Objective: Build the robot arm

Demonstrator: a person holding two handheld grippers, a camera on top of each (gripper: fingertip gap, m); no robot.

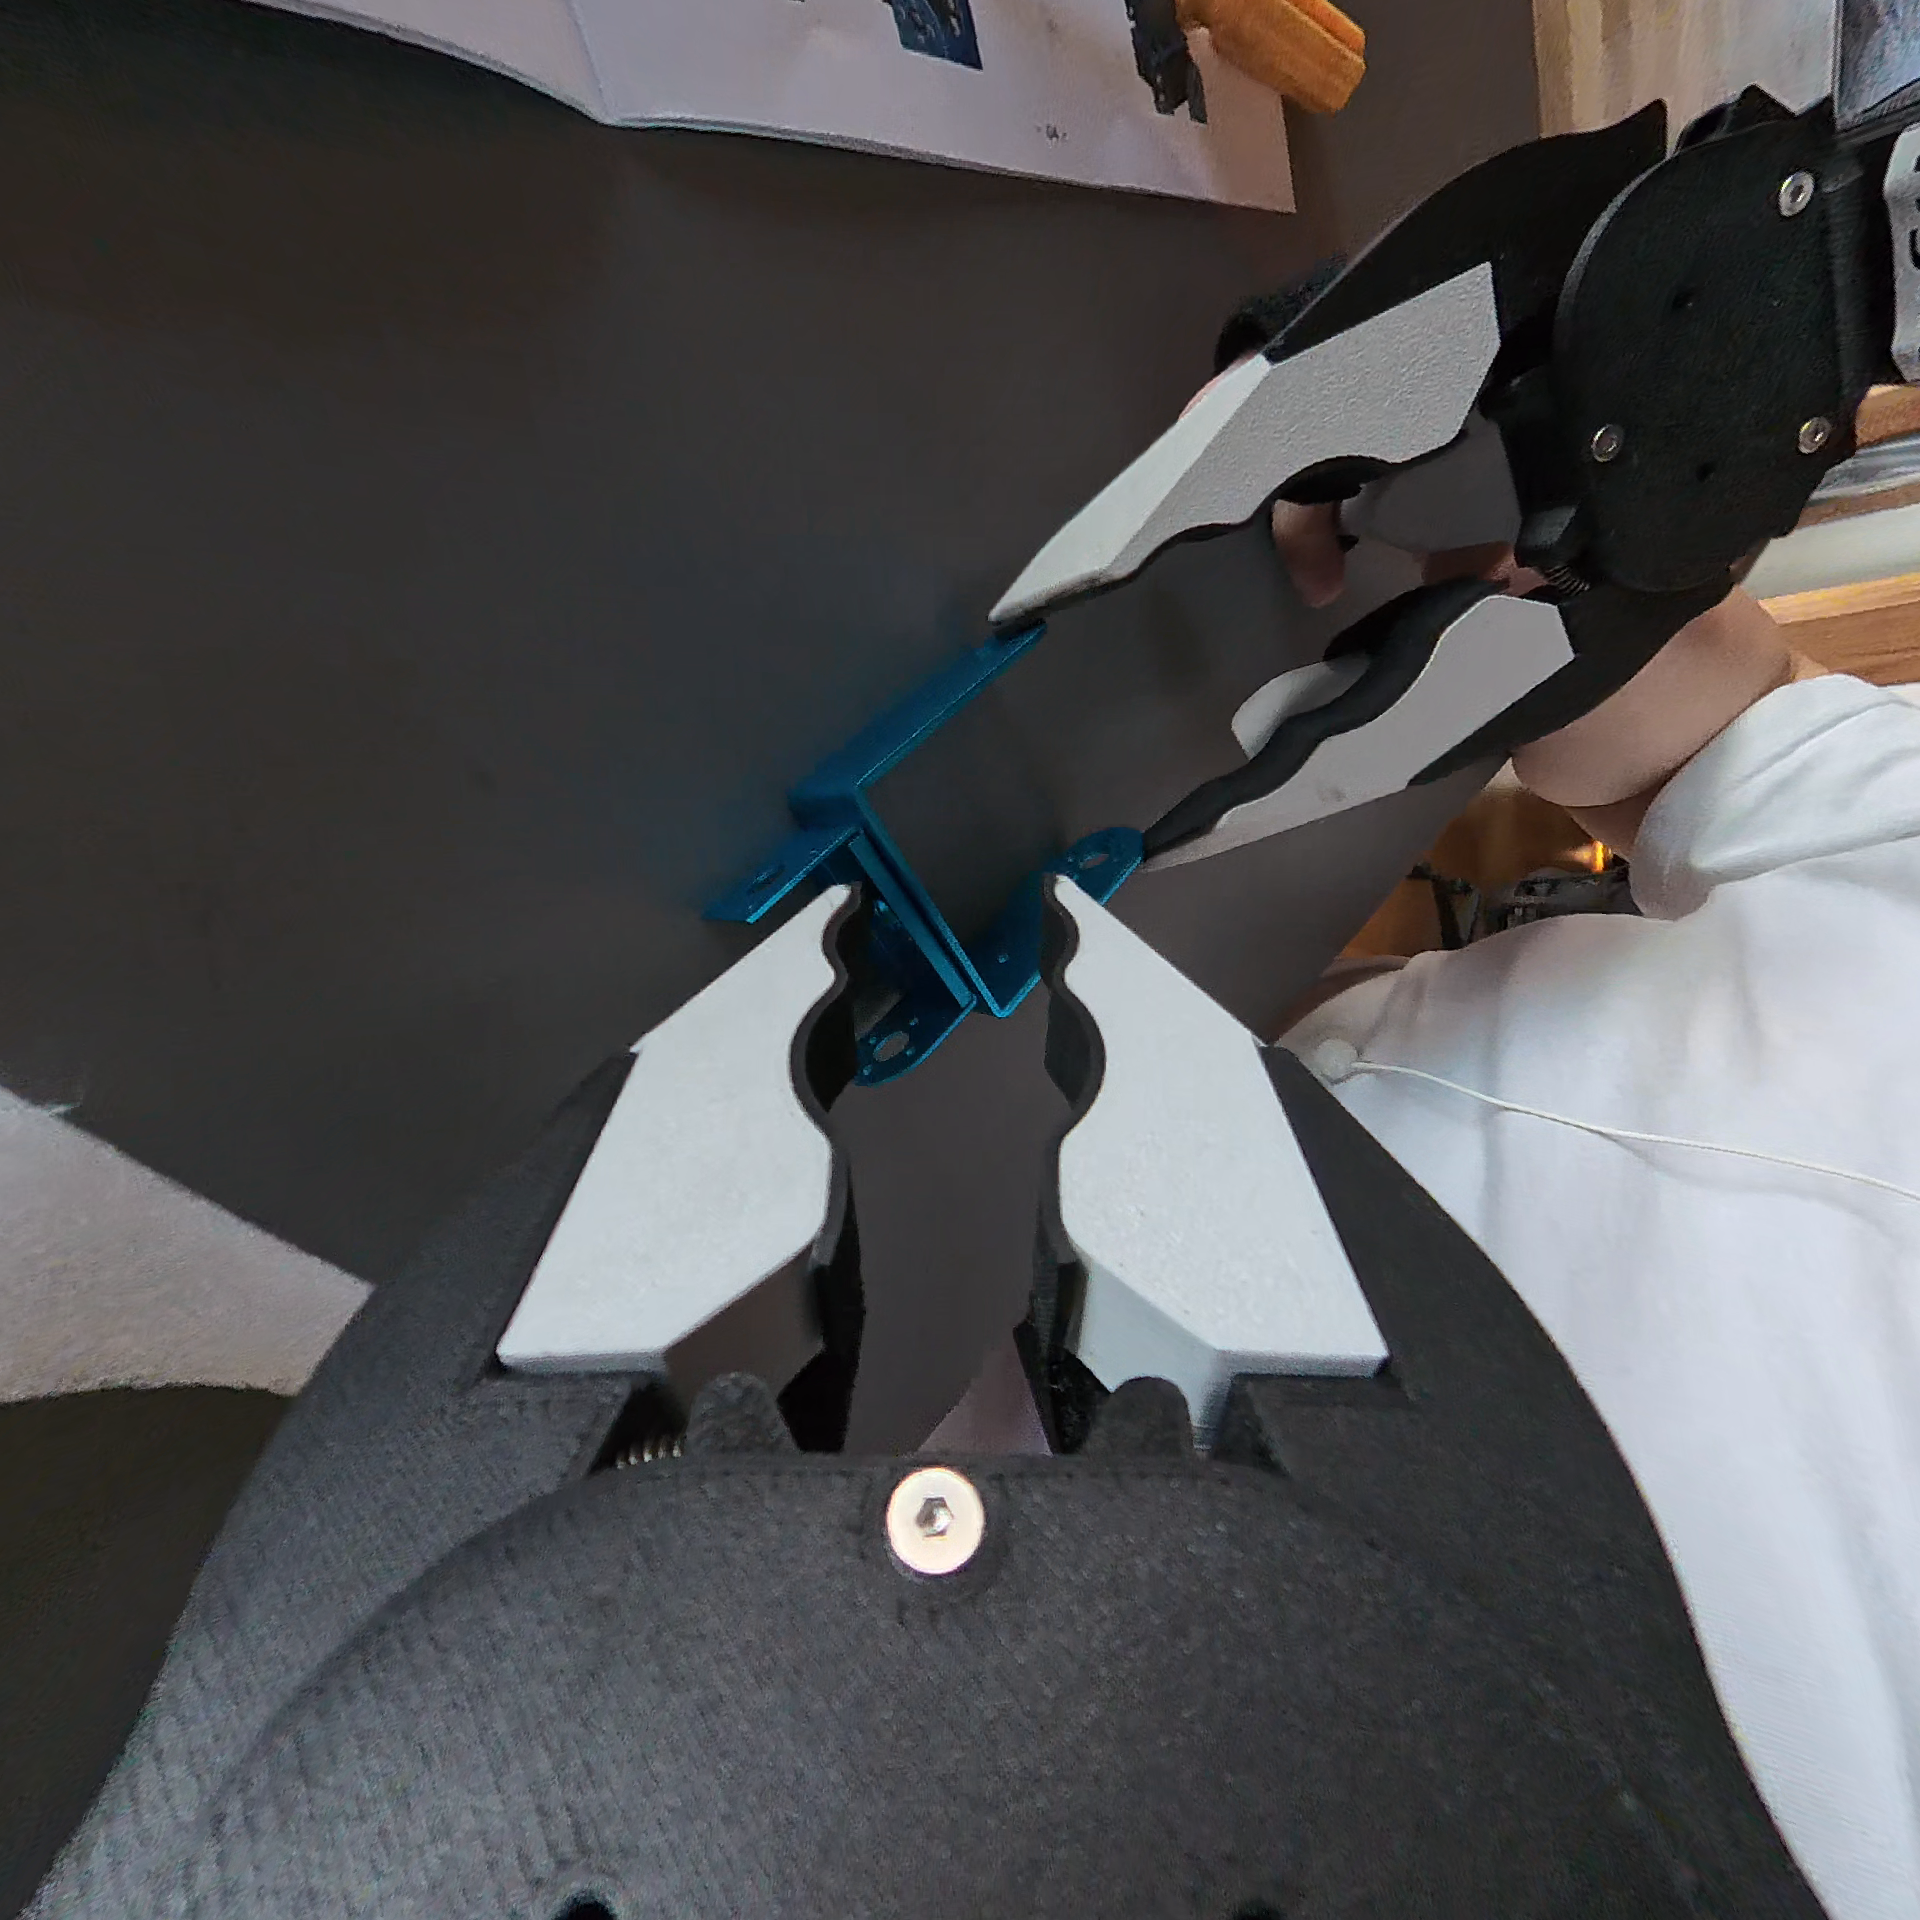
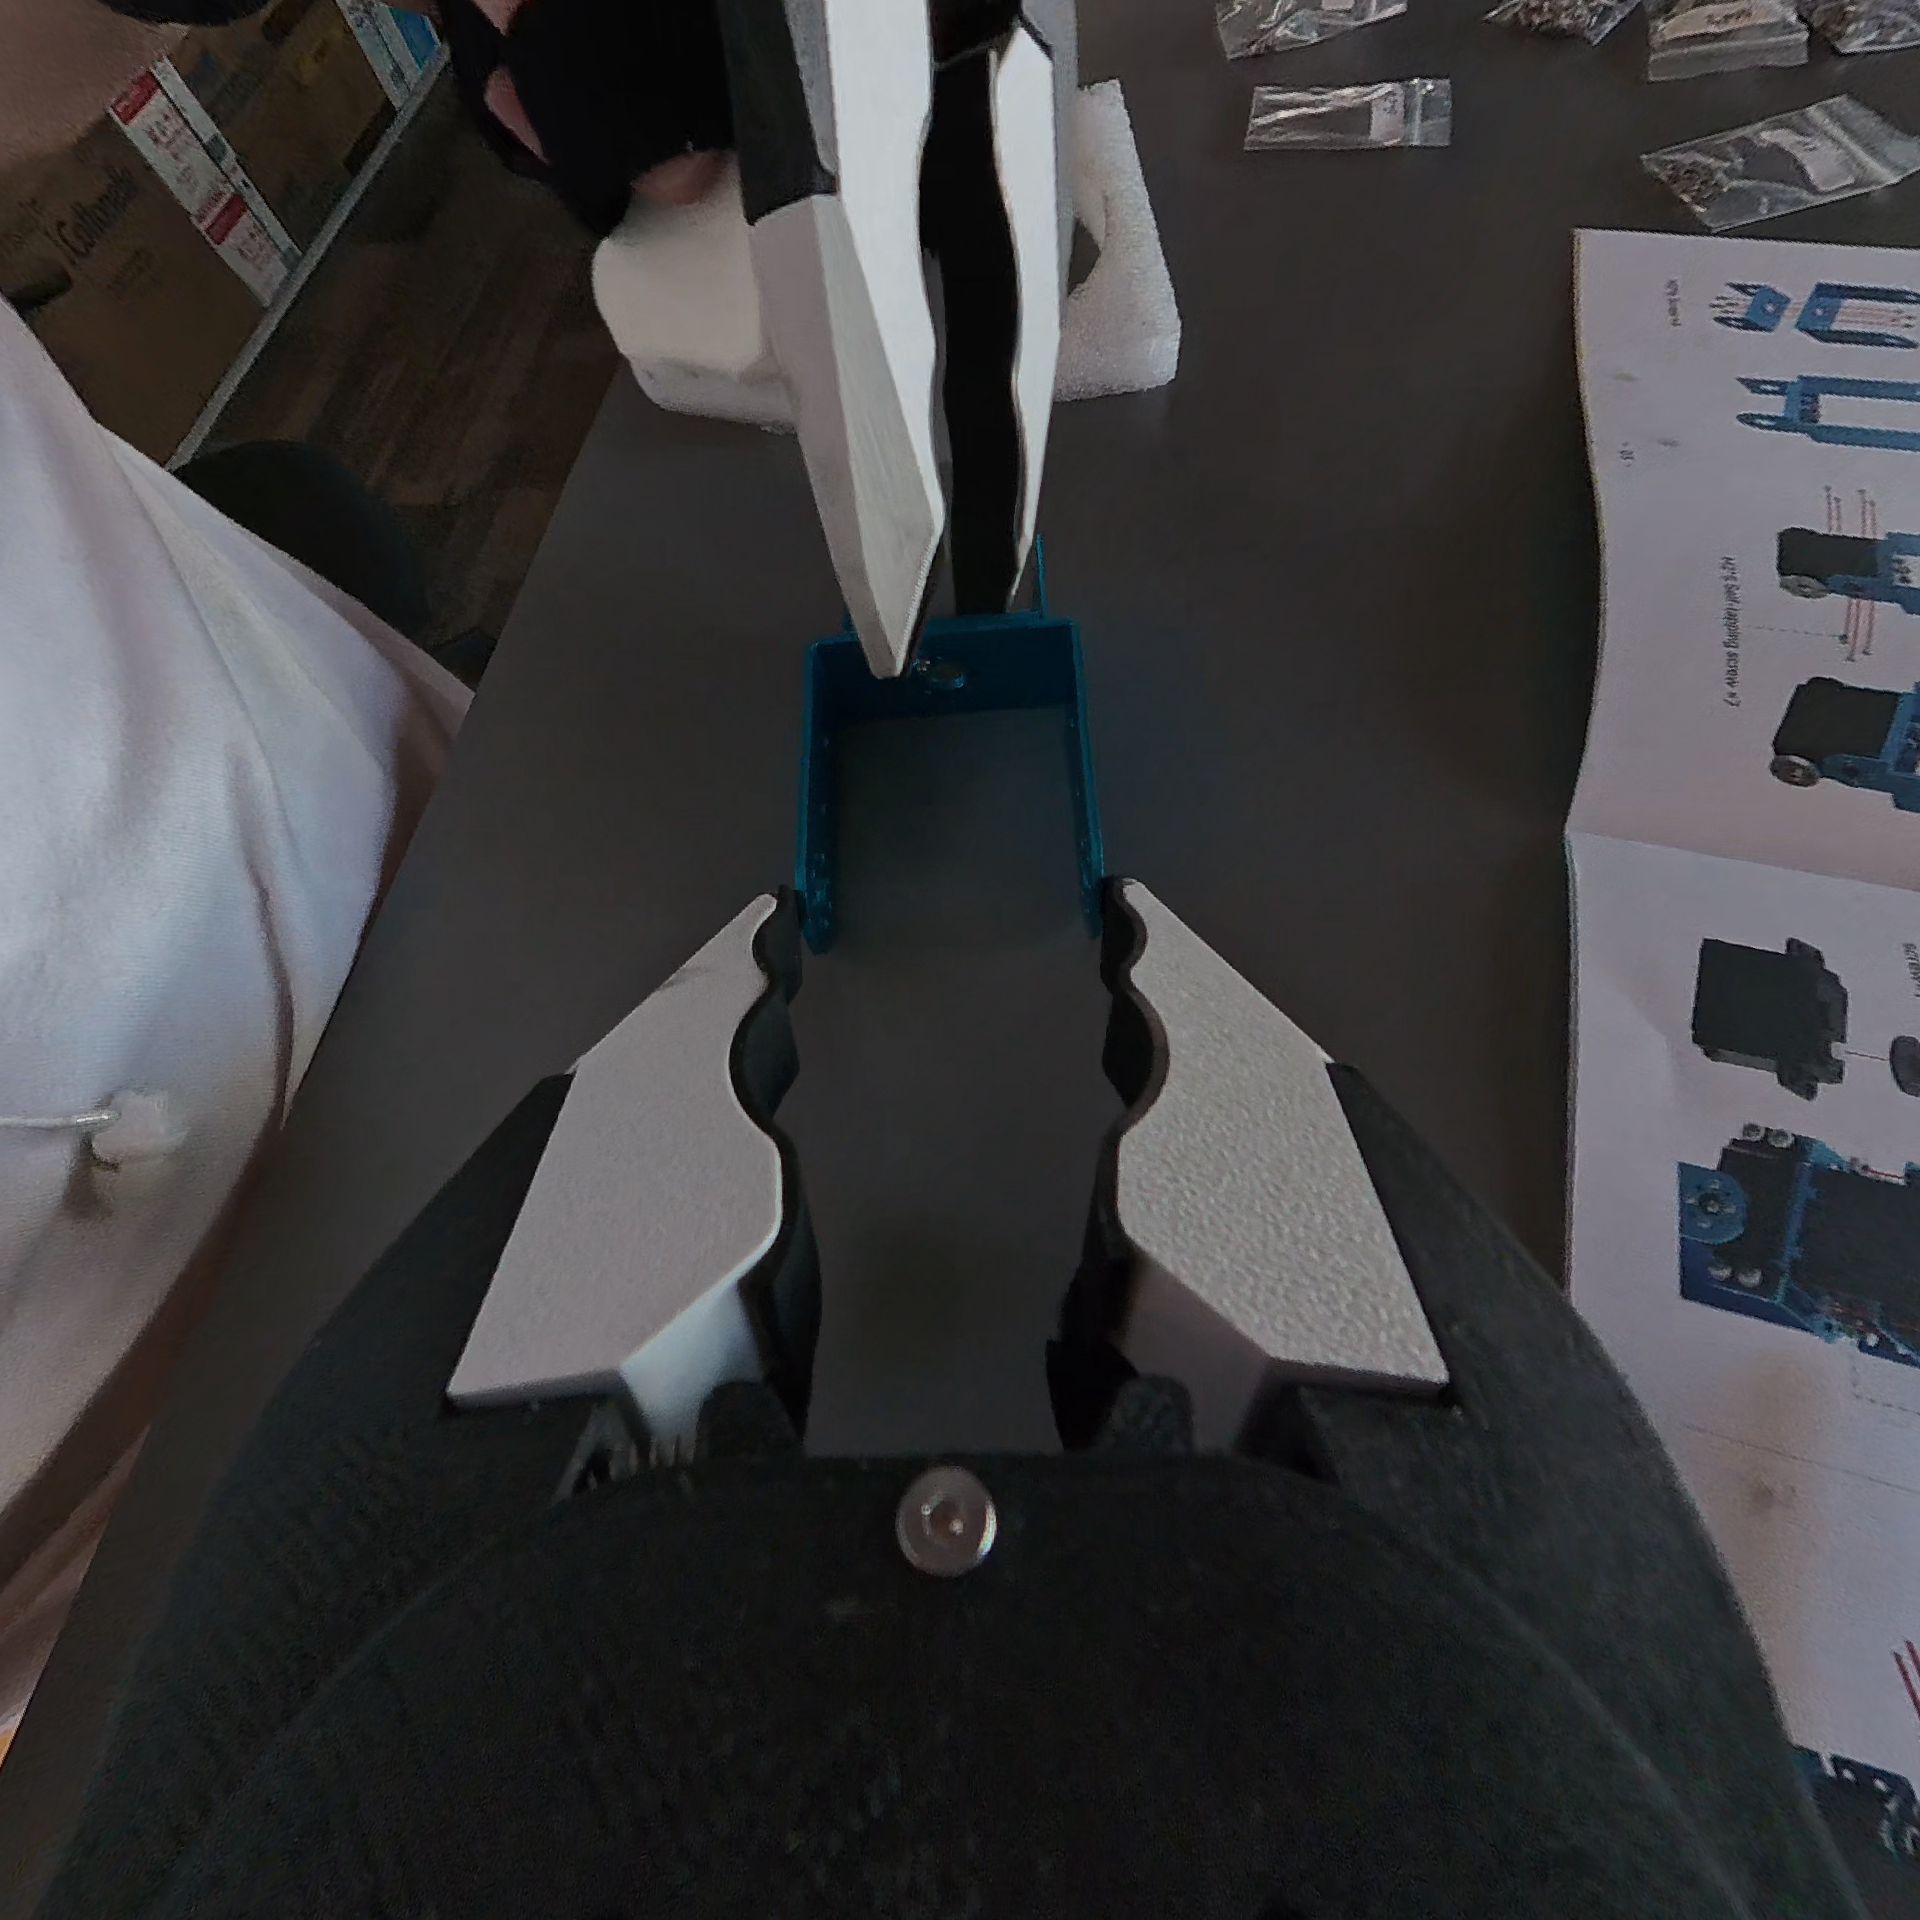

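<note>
Here the dark table (image 2: 1299, 644) is carrying an instruction sheet (image 2: 1704, 935). The right tool (image 2: 945, 904) is clasping the blue U-shaped bracket (image 2: 940, 686) by its two arms, and the left tool (image 1: 951, 894) is gripping a second blue bracket (image 1: 914, 935) held against it.

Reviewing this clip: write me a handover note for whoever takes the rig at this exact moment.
Left gripper: shut on the base wall of the blue U-shaped bracket, reaching in from the far end.
Right gripper: fingertips pressed on the outsides of the bracket's two arm ends.
The bracket is held between both grippers over the dark table.
On the table: instruction sheet, white foam block, small bags.
</note>
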